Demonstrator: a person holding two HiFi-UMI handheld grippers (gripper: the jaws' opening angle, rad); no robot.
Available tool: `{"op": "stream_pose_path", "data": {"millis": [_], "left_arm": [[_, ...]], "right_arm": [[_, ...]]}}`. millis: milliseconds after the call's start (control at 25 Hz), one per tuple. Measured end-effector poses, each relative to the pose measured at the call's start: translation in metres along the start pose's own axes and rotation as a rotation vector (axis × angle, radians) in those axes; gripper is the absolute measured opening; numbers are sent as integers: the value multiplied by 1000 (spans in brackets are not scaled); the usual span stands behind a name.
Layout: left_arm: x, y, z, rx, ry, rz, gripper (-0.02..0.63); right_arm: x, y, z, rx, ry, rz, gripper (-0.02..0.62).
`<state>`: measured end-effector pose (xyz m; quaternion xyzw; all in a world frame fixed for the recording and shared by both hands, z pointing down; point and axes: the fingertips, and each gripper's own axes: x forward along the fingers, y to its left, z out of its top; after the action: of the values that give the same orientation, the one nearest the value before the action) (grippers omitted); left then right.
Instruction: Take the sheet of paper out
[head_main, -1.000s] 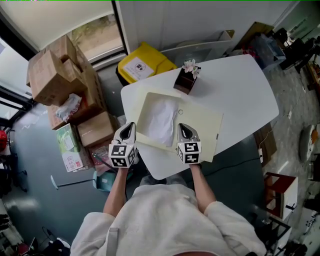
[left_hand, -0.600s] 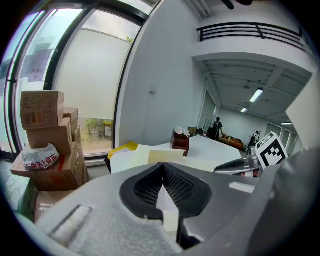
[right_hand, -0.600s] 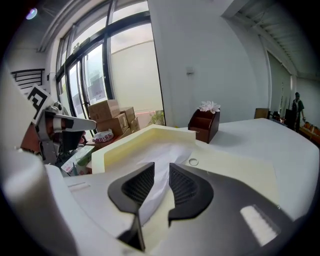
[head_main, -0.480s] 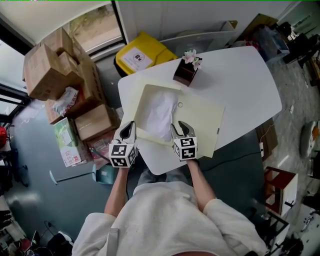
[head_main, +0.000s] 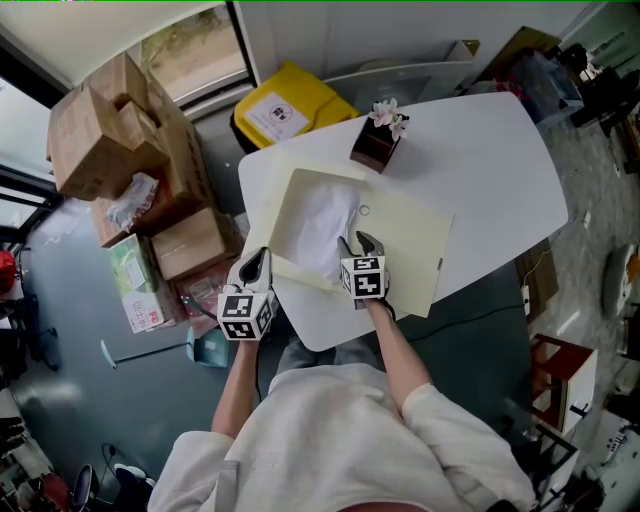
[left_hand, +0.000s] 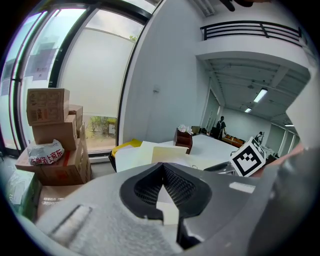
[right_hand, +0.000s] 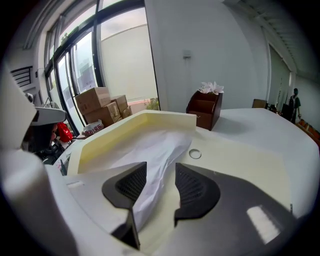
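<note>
Nearest me, at the near-left edge of the tabletop (head_main: 480, 160), my left claw (left_hand: 164, 192) is clamped on a cream strip. This is the near edge of the cream folder (head_main: 405, 245), and I judge that this grip keeps the folder's mouth lifted. Just to its right, my right claw (right_hand: 160, 182) has just been opening. Its jaws now stand wide apart, with the rumpled near end of the sheet of paper (right_hand: 150, 147) lying between them and neither pad pressing on it. So the reach looks nearly done but the pinch is not made. The sheet is still inside the folder, running from my right claw toward the tabletop's far-left corner. What it wants next, I think, is a gentle close on that loose end, then a pull toward the near edge.

A moment back the right claw was closed and sat at the folder's near edge, further right. Now it is open, further in over the folder, and tipped down at the paper. The left claw, folder and sheet lie much as they did.

Beyond the sheet, a small ring (right_hand: 195, 154) sits on the folder's open face. Near the far edge stands a brown box (head_main: 375, 148) with a pale flower on top, just beside the folder. Past the tabletop, on the floor, are a yellow bin (head_main: 285, 115) and stacked cardboard boxes (head_main: 100, 135).
</note>
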<state>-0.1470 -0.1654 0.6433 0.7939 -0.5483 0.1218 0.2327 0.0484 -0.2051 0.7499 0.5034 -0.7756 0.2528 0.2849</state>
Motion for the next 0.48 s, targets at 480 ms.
{"op": "stream_pose_path", "data": {"millis": [480], "left_arm": [[-6,15,-5,-15,14,26,3]], "right_arm": [[34,-11,5,86,55,-41,152]]}}
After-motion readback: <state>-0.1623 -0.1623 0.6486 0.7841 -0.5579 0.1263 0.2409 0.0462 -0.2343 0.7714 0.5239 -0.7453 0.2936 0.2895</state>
